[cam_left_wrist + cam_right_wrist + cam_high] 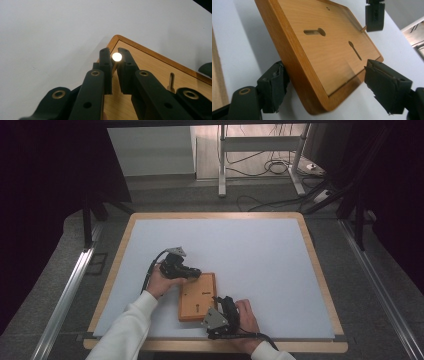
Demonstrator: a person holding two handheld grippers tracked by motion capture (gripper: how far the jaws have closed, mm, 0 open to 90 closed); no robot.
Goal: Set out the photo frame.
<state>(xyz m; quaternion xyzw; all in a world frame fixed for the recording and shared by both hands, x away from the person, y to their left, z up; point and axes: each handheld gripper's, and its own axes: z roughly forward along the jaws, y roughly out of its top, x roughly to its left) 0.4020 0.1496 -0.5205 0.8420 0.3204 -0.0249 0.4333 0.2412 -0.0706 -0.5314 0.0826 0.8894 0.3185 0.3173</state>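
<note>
Left gripper [114, 72] pinches a small peg [116, 57] on the wooden board [329, 55]; right gripper [324, 86] straddles the board's corner, jaws wide.

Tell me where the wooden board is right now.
In the high view, the wooden board lies on the white table top, near its front edge, between the left gripper and right gripper.
</note>
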